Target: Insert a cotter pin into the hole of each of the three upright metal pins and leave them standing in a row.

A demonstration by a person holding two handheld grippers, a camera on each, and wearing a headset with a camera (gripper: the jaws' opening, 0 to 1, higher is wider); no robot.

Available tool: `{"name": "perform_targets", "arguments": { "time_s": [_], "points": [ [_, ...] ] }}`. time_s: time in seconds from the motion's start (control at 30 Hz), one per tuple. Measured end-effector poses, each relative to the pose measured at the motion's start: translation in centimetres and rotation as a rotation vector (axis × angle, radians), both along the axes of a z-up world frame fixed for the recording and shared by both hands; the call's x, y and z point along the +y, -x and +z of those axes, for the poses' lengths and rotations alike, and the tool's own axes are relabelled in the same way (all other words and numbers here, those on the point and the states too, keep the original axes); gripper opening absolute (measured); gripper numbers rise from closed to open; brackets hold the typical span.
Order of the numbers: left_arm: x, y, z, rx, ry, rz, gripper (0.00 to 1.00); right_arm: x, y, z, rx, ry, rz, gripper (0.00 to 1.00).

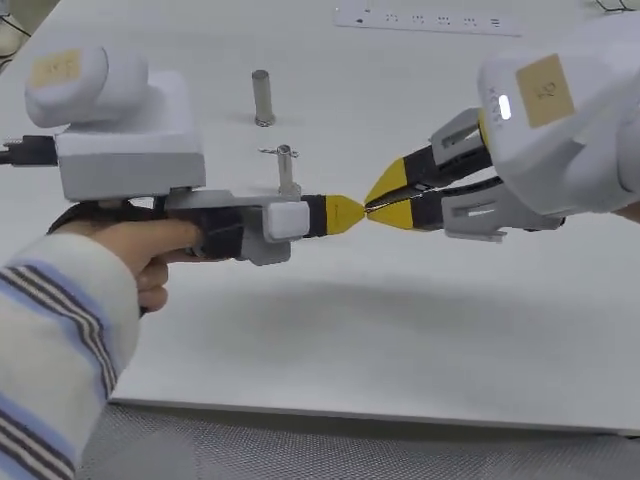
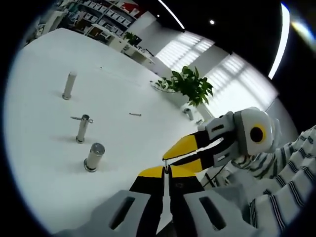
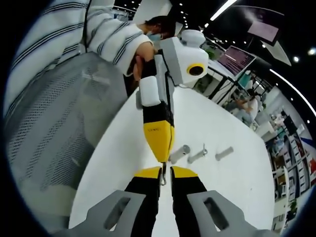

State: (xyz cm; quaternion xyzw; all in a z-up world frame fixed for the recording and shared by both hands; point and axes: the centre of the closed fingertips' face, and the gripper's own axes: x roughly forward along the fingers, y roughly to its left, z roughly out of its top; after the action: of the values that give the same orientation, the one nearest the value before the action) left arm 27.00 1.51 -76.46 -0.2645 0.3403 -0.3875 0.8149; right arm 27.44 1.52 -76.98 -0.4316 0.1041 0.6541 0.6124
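Observation:
Three upright metal pins stand in a row on the white table: the far pin [image 2: 69, 85], the middle pin [image 2: 83, 127] with a cotter pin through its top, and the near pin [image 2: 94, 156]. The head view has the far pin [image 1: 262, 97] and the middle pin [image 1: 286, 168]; my left gripper's body hides the near one. My left gripper [image 1: 355, 213] and right gripper [image 1: 373, 210] meet tip to tip above the table. Both are shut on the ends of one thin cotter pin [image 3: 163, 178].
A loose cotter pin [image 2: 135, 114] lies on the table beyond the row. A white power strip [image 1: 430, 20] lies at the far edge. The table's near edge [image 1: 300, 410] runs below the grippers, with grey mesh under it. A potted plant [image 2: 190, 86] stands beyond.

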Motion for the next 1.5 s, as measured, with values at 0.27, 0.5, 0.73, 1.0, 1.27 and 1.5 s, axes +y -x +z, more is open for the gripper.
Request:
{"name": "perform_targets", "arguments": {
  "time_s": [0.27, 0.5, 0.73, 1.0, 1.27, 1.5],
  "points": [
    [-0.2, 0.7, 0.0, -0.1, -0.072, -0.077, 0.0, -0.7, 0.5, -0.9, 0.189, -0.021, -0.055, 0.19],
    [-0.3, 1.1, 0.0, -0.207, -0.129, -0.179, 0.0, -0.8, 0.8, -0.6, 0.345, -0.092, -0.108, 0.18],
    [-0.4, 2.2, 0.0, -0.371, -0.208, -0.299, 0.0, -0.7, 2.6, -1.1, 0.469, -0.087, -0.11, 0.16],
    [-1.0, 3.0, 0.3, -0.453, -0.231, -0.357, 0.0, -1.0, 3.9, -1.5, 0.51, -0.063, -0.084, 0.11],
    [-0.3, 2.6, 0.3, -0.499, -0.231, -0.385, 0.0, -1.2, 4.4, -1.4, 0.536, -0.063, -0.082, 0.06],
    [-0.2, 3.1, -0.1, -0.54, -0.268, -0.444, 0.01, -1.3, 4.7, -1.2, 0.557, -0.063, -0.067, 0.05]
  ]
}}
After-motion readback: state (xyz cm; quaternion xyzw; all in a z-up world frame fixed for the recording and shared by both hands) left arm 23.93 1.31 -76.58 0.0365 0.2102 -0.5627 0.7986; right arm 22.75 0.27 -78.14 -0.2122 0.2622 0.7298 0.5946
